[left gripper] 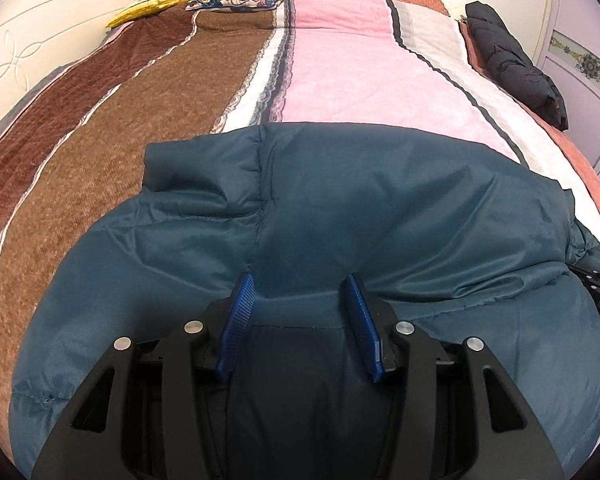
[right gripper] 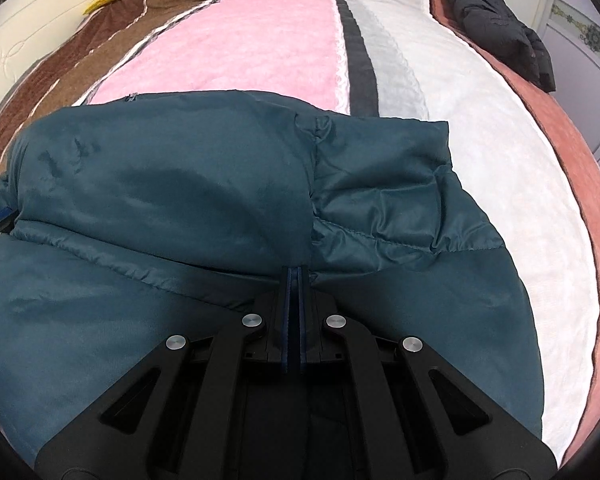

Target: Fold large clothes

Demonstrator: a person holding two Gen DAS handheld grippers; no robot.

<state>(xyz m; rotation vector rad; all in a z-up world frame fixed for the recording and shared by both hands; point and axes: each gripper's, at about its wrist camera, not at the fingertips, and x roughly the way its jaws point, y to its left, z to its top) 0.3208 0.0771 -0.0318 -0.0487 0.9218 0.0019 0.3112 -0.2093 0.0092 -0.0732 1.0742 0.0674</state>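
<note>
Teal puffer jacket (left gripper: 340,208) spread on the striped bed cover (left gripper: 160,128), folded edge nearest. Left tongs (left gripper: 302,284) parted over the fabric, gripping nothing. Right tongs (right gripper: 297,270) pressed together at the jacket's fold; fabric between them not discernible. Black jacket (left gripper: 516,68) far right.

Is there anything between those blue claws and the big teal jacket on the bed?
Nothing visible. The left gripper sits open right over the teal jacket, and the right gripper is shut at a seam of it.
</note>
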